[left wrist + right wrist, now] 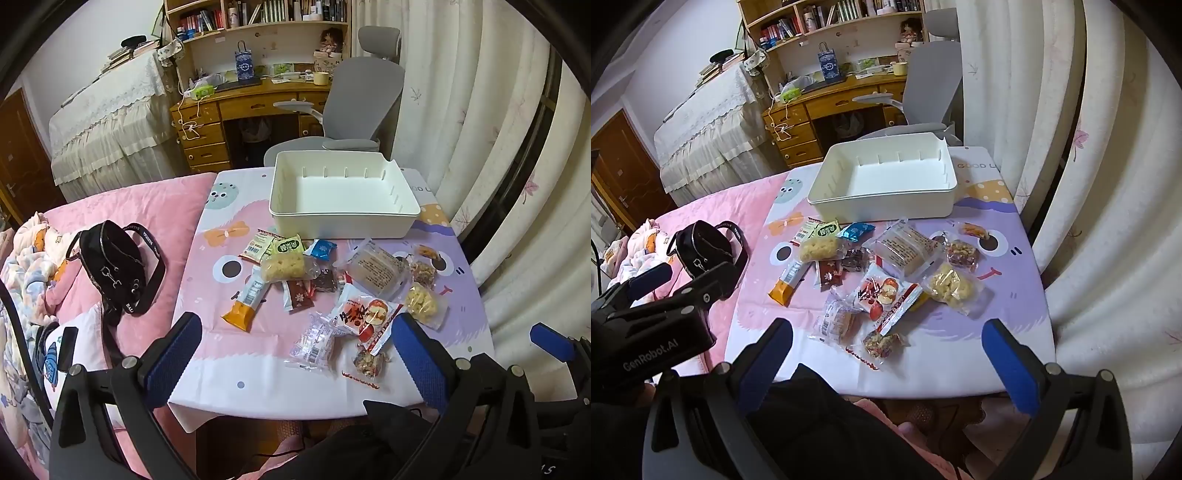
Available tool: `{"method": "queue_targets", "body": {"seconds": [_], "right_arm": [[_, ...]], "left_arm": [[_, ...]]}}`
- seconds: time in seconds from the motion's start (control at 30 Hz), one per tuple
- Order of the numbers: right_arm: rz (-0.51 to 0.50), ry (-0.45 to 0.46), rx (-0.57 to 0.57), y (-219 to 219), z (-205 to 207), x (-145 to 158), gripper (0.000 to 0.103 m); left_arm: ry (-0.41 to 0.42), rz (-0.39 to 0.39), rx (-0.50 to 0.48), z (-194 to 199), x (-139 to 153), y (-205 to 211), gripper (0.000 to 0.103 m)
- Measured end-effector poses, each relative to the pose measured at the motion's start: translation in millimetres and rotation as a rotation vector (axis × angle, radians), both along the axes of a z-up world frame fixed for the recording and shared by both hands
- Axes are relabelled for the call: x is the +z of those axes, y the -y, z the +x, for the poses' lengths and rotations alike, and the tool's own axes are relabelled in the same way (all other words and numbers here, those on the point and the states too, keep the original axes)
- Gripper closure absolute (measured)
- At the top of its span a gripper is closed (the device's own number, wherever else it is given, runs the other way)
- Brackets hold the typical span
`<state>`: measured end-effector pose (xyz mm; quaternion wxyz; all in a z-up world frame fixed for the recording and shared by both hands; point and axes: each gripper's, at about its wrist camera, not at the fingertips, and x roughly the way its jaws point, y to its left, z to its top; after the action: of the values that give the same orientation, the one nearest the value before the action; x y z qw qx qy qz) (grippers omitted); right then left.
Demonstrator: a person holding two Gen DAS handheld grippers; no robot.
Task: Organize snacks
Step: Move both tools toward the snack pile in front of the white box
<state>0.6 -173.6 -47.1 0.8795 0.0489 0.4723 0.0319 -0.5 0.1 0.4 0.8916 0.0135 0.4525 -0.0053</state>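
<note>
Gaping wide, both grippers' jaws hold nothing above the snacks (325, 280).

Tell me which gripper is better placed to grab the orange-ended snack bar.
Left gripper, probably: the orange-ended snack bar lies on the pile's left side, near its left finger. The right gripper sits further right. Both are open and empty.

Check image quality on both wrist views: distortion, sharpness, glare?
Left wrist view: heavy fisheye bending, dark vignette at the corners; white bin and snack pile sharp, the open left gripper slightly soft. Right wrist view: same curvature, curtains bowed at the right edge; even indoor light, mild sheen on the clear wrappers, the open right gripper soft.
</note>
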Motion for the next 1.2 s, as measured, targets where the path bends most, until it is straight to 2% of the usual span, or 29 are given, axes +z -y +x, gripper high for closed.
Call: {"method": "queue_targets", "body": {"seconds": [0.7,1.2], "right_arm": [[0.002,-0.003,0.001,5.4,5.4,-3.5,0.001],[0.005,0.000,0.021,18.8,7.4,0.0,0.001]], "left_arm": [[0.007,0.010,0.005,5.6,6.1,1.4,0.001],[0.014,-0.020,0.034,2.5,5.9,10.1,0.002]]}}
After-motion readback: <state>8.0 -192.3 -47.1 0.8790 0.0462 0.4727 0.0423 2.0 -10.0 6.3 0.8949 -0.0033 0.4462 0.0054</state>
